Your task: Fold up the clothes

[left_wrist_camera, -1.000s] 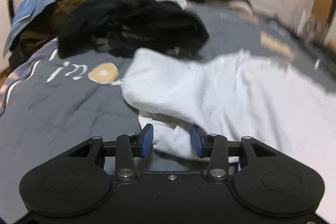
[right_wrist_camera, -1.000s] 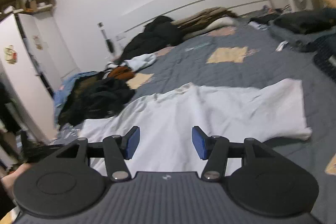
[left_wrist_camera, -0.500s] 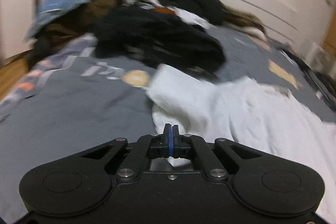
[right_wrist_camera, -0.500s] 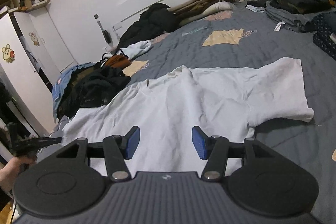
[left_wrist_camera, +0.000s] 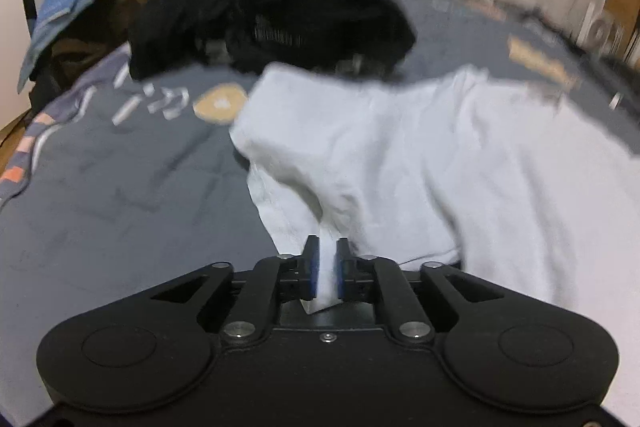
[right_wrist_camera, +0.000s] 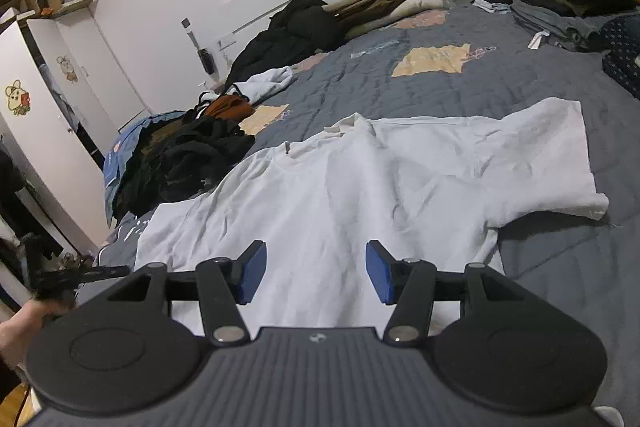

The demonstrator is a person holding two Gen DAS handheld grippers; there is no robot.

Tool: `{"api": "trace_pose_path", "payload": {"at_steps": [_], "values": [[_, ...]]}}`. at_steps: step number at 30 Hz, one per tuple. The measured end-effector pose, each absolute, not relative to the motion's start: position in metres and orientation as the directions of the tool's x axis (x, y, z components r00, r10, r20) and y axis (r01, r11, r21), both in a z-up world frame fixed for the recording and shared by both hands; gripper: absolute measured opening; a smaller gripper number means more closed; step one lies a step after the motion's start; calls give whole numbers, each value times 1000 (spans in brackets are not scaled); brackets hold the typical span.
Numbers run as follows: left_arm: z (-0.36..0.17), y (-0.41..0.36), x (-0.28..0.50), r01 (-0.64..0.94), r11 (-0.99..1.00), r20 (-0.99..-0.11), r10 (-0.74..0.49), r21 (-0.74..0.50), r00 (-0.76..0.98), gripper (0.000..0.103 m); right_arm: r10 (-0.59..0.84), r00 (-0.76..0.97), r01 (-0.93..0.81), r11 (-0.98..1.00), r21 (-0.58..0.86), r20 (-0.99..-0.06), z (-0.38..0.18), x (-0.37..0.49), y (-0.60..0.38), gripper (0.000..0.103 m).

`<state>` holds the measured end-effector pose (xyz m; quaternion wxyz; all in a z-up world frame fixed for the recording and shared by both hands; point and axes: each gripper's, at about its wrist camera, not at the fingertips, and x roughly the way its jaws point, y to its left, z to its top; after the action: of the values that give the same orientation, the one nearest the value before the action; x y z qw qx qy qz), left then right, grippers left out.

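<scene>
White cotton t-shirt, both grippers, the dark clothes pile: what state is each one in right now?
White cotton t-shirt: spread on the grey quilt, one edge pinched up.
Left gripper: jaws opening, shirt fabric between them.
Right gripper: open, holding nothing.
Dark clothes pile: heaped, unfolded.

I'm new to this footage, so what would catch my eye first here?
A white T-shirt lies spread across the grey bed, filling the middle. The left gripper has a fold of its edge between its jaws, which are opening. A heap of dark clothes sits beyond the shirt's left sleeve.
</scene>
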<state>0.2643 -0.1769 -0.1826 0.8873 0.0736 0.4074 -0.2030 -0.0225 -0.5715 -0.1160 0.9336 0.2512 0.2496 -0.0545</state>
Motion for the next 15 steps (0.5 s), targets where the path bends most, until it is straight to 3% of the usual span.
{"api": "trace_pose_path", "payload": {"at_steps": [7, 9, 12, 14, 15], "values": [[-188, -179, 246, 506, 862, -745, -324, 21, 583, 25, 36, 860, 233, 860, 454, -509, -123, -18, -575, 54], [-188, -176, 253, 498, 867, -748, -322, 13, 580, 38, 39, 856, 236, 857, 457, -516, -125, -17, -576, 54], [-189, -173, 269, 472, 881, -756, -332, -34, 564, 41, 42, 853, 234, 859, 454, -520, -126, -17, -575, 54], [-191, -176, 273, 489, 871, -763, -345, -44, 546, 37, 46, 854, 231, 859, 457, -518, -126, -17, -574, 54], [-190, -179, 271, 509, 860, -760, -351, -31, 546, 20, 49, 854, 228, 859, 458, -517, -125, -17, -574, 54]]}}
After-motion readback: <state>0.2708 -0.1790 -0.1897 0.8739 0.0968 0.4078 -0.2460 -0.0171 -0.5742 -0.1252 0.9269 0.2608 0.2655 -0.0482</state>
